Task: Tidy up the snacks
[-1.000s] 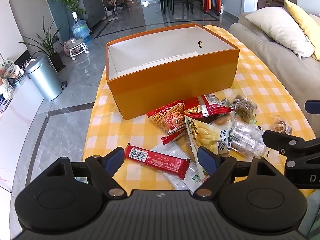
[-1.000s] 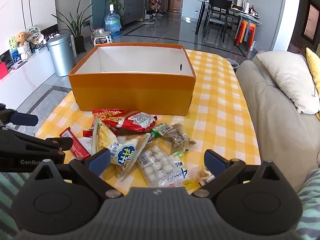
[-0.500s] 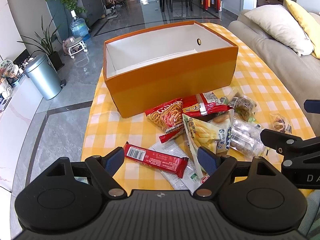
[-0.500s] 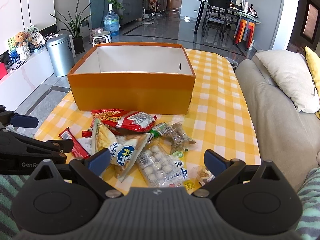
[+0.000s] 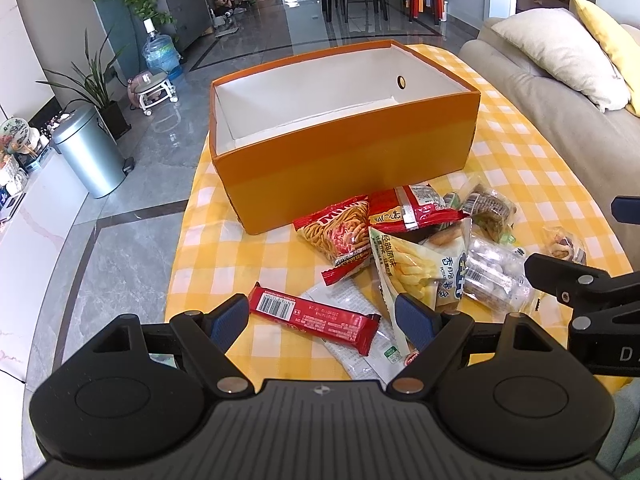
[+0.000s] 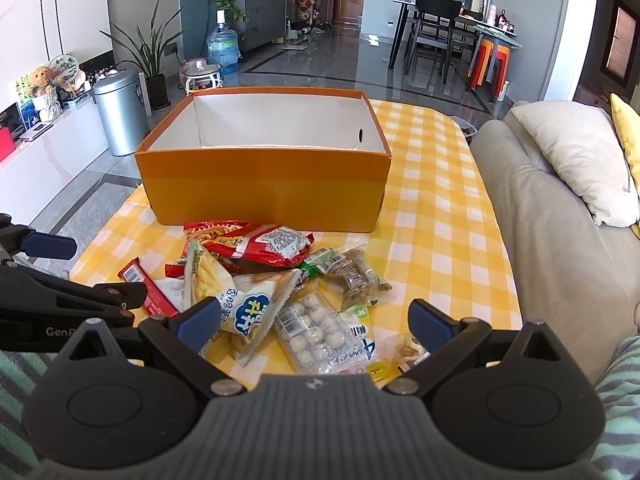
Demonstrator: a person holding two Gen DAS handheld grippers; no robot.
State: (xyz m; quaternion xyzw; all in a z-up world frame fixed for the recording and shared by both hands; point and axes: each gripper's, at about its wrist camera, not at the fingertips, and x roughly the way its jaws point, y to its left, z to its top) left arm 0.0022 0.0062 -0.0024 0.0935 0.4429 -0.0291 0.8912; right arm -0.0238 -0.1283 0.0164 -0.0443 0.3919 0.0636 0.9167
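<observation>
An empty orange box [image 5: 352, 168] [image 6: 264, 196] with a white inside stands on the yellow checked tablecloth [image 5: 532, 168] [image 6: 436, 216]. In front of it lies a heap of snack packets. A long red bar [image 5: 316, 314] lies nearest my left gripper [image 5: 322, 314], which is open just above it. Behind are a red noodle packet [image 5: 336, 232], a red-and-silver packet [image 6: 268, 244], a fries bag [image 6: 248, 300] and a clear tray of white balls [image 6: 316, 330]. My right gripper [image 6: 316, 322] hangs open over the tray and fries bag, holding nothing.
A beige sofa [image 6: 560, 248] with white and yellow cushions runs along the table's right side. A metal bin [image 5: 90, 152], plants and a water bottle stand on the grey floor to the left. A small wrapped snack [image 5: 562, 246] lies at the cloth's right edge.
Both grippers have drifted slightly forward and down toward the snack heap. The snacks and box have not moved, and both grippers stay open.
</observation>
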